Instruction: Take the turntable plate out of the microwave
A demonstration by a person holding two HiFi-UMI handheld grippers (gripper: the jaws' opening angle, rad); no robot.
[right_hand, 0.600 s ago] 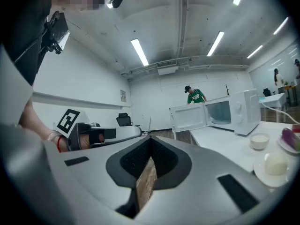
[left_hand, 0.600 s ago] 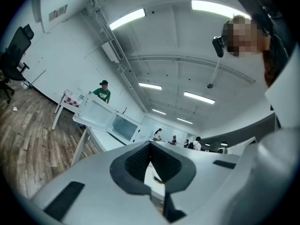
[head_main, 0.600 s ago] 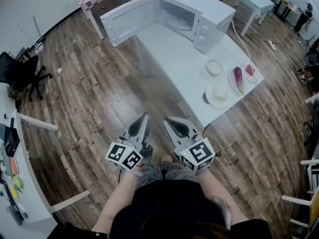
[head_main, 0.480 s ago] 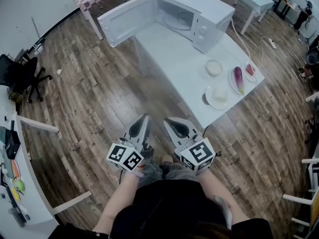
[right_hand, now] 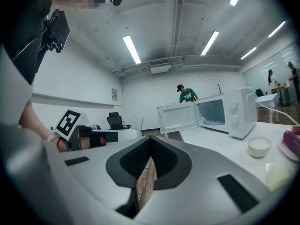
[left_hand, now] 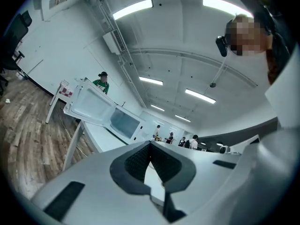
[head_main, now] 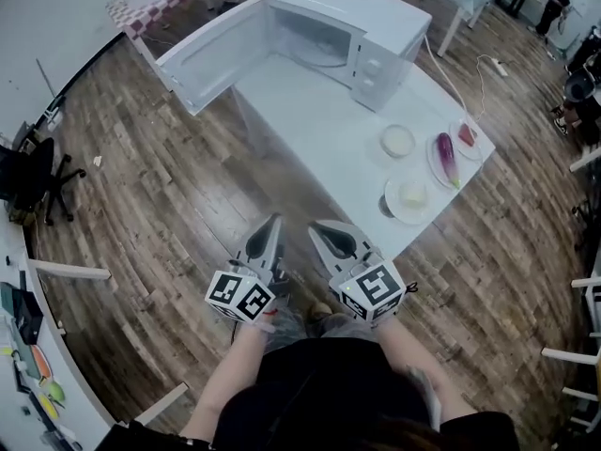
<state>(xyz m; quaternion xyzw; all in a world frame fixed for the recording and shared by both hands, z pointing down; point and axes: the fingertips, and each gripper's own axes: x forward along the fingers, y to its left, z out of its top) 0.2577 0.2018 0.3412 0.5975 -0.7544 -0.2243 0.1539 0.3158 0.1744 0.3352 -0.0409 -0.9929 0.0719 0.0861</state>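
Lying in microwave (head_main: 380,22), turntable plate (head_main: 317,53) far beyond grippers (head_main: 272,222) (head_main: 319,225).

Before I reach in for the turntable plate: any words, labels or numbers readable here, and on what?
No readable text in any view.
Left marker cube, right marker cube: square codes only, no letters.
Microwave panel: knob markings too small to read.
Wall sign: too blurred to read.
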